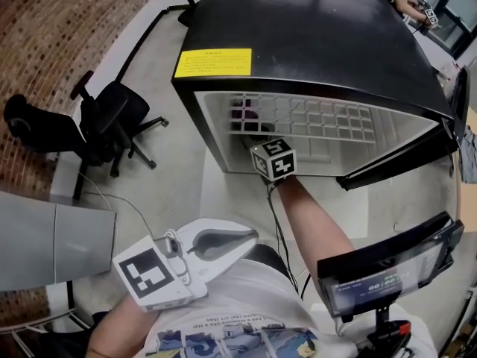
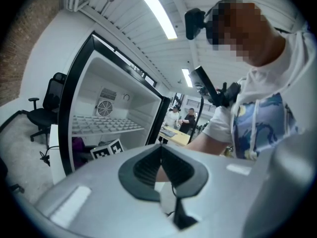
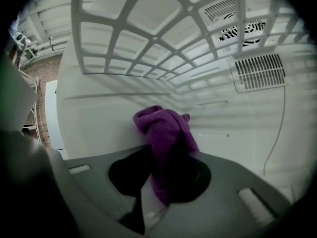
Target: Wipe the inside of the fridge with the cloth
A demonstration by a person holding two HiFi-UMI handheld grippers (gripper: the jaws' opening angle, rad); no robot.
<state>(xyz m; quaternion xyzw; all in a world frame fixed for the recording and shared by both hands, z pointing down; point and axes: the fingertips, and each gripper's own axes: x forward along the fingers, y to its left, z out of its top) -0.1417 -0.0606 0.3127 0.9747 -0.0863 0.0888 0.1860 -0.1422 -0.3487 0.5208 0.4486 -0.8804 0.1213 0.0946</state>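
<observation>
A black mini fridge stands open, its inside white. My right gripper reaches into it below the wire shelf and is shut on a purple cloth, which bunches against the white inner wall. In the head view only that gripper's marker cube and the forearm show, with the cloth visible through the shelf. My left gripper is held back near the person's chest, outside the fridge, shut with nothing in it.
The fridge door hangs open at the right. Vents sit on the back wall inside. Black office chairs stand to the left by a brick wall. A screen on a stand is at lower right.
</observation>
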